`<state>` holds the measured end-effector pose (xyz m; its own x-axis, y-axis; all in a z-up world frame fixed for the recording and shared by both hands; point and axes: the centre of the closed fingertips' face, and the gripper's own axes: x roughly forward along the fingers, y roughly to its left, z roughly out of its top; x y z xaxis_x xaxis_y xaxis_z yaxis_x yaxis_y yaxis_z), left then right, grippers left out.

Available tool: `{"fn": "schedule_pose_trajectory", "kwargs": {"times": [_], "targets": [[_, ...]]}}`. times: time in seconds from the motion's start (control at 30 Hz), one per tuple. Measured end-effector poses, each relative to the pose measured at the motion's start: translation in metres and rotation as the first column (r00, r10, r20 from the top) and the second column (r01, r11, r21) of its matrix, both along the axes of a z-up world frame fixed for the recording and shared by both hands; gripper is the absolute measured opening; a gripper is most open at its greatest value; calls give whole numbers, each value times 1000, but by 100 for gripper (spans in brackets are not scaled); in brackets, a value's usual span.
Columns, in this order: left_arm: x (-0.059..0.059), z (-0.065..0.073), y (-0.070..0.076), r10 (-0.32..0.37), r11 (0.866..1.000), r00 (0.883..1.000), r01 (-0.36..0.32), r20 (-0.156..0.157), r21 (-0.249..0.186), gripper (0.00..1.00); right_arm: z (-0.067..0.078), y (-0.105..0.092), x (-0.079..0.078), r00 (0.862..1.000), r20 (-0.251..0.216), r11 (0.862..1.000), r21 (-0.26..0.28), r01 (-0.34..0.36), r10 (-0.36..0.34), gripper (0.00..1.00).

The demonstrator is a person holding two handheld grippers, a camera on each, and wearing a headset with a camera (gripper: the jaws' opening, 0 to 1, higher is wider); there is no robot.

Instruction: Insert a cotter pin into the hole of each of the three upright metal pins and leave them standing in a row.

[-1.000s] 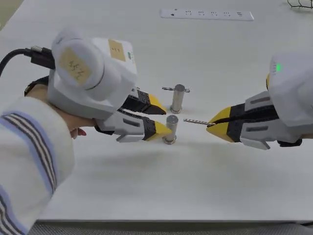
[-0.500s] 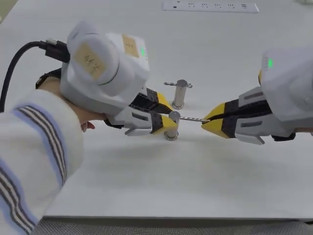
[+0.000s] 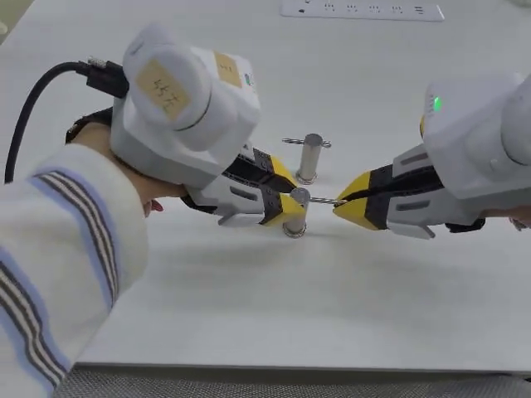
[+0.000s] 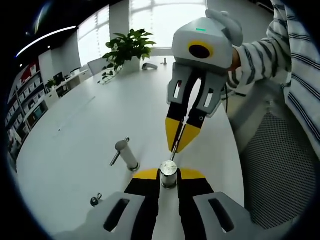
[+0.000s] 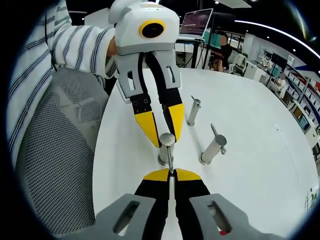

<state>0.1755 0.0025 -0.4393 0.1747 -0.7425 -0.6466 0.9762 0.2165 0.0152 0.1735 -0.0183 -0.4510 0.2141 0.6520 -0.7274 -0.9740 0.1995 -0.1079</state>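
My left gripper (image 3: 289, 200) is shut on an upright metal pin (image 3: 295, 212) near the table's middle. My right gripper (image 3: 339, 202) comes in from the right, shut on a thin cotter pin (image 3: 323, 200) whose tip touches the top of that metal pin. In the right gripper view the cotter pin (image 5: 170, 159) points straight at the pin's head (image 5: 166, 139), between the left gripper's yellow fingertips (image 5: 152, 131). Just behind stands a second metal pin (image 3: 310, 157) with a cotter pin (image 3: 293, 142) through it. A third metal pin (image 5: 193, 111) stands farther back.
A white power strip (image 3: 362, 10) lies at the table's far edge. A black cable (image 3: 40, 93) trails from the left gripper. A striped sleeve (image 3: 58, 274) covers the near left. A mesh chair (image 5: 55, 165) sits beside the table, and a potted plant (image 4: 127, 47) stands at its far end.
The right gripper has moved left with the cotter pin, whose tip now meets the held metal pin. The left gripper holds its pin in place.
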Motion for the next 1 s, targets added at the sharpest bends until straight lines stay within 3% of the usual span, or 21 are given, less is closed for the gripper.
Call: {"fn": "schedule_pose_trajectory", "kwargs": {"times": [0.4,0.63,0.73,1.0], "targets": [[-2,0,0,5,1000,1000,-5,-6,3,9,-1,16,0,1000,-28,1000,27,-13,14,0],[-1,0,0,20,1000,1000,-20,-18,11,9,2,22,1,999,3,999,38,-33,33,1],[-2,0,0,18,1000,1000,-18,-13,15,9,4,20,-1,1000,1,999,35,-31,31,8],[-1,1,0,11,1000,1000,-11,0,22,9,4,10,-1,1000,1,1000,20,-12,12,4]]}}
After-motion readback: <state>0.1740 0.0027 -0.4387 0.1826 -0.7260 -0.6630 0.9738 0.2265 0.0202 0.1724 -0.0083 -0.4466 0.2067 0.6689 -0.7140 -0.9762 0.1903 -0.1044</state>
